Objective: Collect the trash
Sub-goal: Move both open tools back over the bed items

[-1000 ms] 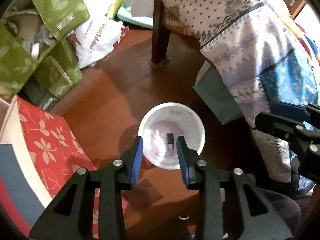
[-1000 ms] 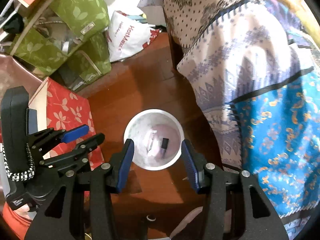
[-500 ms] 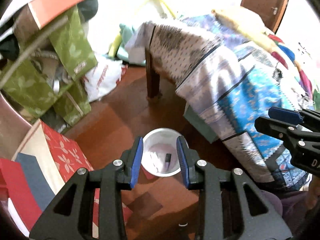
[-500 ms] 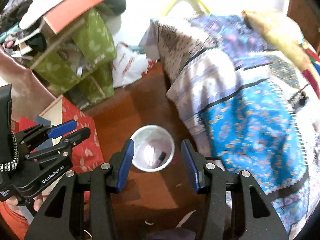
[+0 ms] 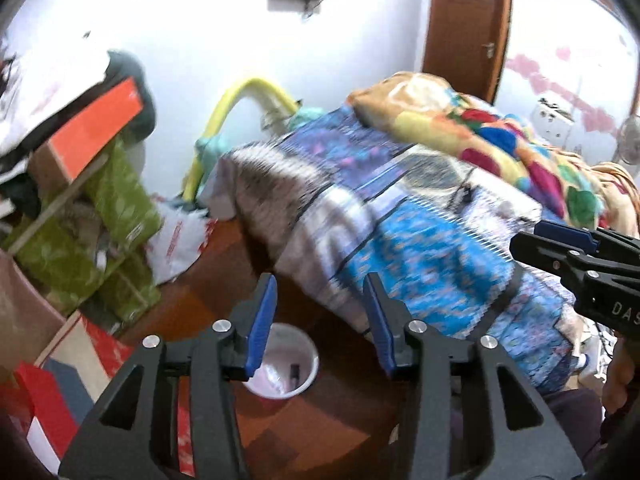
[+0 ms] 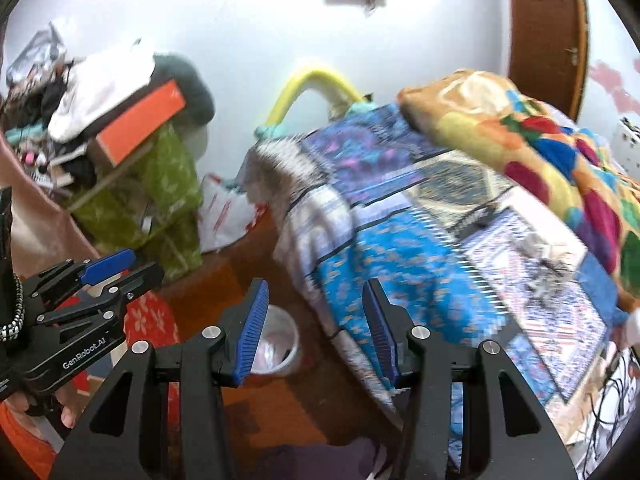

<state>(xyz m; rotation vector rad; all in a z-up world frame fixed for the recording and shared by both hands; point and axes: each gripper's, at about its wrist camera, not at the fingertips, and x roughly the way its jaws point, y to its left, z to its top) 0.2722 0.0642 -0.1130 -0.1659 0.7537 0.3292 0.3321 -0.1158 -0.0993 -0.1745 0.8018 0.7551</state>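
Note:
A white bin (image 5: 310, 360) stands on the brown wooden floor, far below both grippers, beside the bed. A small dark item (image 5: 295, 372) and pale scraps lie inside it. My left gripper (image 5: 320, 284) hangs high above the bin; its jaws are opening and nothing is between them. My right gripper (image 6: 315, 286) is open and holds nothing, with the bin (image 6: 294, 336) low behind its left finger. Each gripper shows in the other's view: the right gripper (image 5: 560, 240) at the right edge, the left gripper (image 6: 108, 268) at the left edge.
A bed with a blue patterned sheet (image 5: 420, 248) and a colourful blanket (image 5: 480, 136) fills the right. Green fabric boxes (image 5: 100, 240) piled with clutter, a white plastic bag (image 5: 180, 240) and a red floral box (image 5: 100, 344) crowd the left. A brown door (image 5: 464, 20) stands behind.
Both grippers have risen and tilted up, so the bin looks smaller and lower in both views, and the wall, door and bed top have come into view. The left jaws have widened.

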